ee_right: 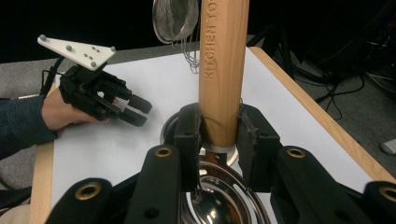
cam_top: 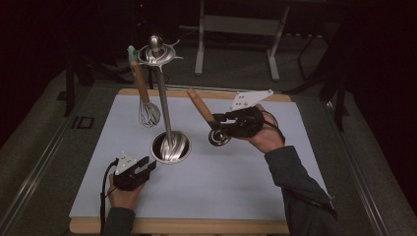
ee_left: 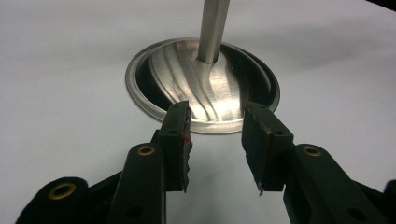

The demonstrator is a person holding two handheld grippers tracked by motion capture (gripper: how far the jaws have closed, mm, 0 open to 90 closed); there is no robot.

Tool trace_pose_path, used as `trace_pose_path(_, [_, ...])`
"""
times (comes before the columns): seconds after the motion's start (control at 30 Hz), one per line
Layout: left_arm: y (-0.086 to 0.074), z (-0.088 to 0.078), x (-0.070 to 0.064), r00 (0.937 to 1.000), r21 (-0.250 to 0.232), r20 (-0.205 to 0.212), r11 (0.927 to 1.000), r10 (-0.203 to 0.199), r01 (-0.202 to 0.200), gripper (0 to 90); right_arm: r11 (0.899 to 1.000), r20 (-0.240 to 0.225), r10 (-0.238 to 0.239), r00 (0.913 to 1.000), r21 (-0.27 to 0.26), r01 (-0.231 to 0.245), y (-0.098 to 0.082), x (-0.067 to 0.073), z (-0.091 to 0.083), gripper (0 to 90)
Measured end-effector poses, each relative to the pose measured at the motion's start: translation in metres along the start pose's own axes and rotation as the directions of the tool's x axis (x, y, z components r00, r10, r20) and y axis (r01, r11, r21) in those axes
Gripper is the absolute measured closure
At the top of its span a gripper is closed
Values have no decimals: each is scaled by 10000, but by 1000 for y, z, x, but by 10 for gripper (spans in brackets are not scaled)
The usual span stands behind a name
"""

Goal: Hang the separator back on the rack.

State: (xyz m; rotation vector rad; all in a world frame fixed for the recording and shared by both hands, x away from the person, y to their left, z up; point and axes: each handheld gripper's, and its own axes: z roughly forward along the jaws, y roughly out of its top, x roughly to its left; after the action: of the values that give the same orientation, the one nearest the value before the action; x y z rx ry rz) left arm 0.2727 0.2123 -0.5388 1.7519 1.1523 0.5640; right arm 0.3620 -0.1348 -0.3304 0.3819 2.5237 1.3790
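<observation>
Landmark: the steel stand (cam_top: 170, 147), a round base on the white mat (cam_top: 246, 187) with an upright pole and a hook ring on top.
Right gripper (cam_top: 219, 123): sat right of the stand's base, jaws clamped on the wooden handle of a ladle (ee_right: 223, 70); pads pressed both sides of the handle.
Ladle: raised off the mat right of the stand, handle tilted up and back, steel bowl below the jaws.
Left gripper (ee_left: 215, 140): rested in front of the stand's base, jaws parted with nothing between them, tips just short of the rim.
Whisk (cam_top: 147, 110): appeared to hang from the ring, left of the pole; its hook was too small to tell.
</observation>
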Motion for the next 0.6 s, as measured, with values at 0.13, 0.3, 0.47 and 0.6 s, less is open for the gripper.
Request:
trace_pose_path(0.13, [0,0,0,10000,-5,9,10000,-4,4,622,9999,-47,-25,10000,-112,25,5,2,1,711])
trace_pose_path(0.3, [0,0,0,10000,-8,22,10000,2,-2,622,9998,-92,-115,9999,-149,114,11,5,4,711])
trace_pose_path(0.47, [0,0,0,10000,-7,23,10000,10,-10,622,9995,-107,-240,9997,-229,238,18,6,6,711])
trace_pose_path(0.6, [0,0,0,10000,1,24,10000,26,-26,624,9992,-54,-358,9993,-165,357,24,7,7,711])
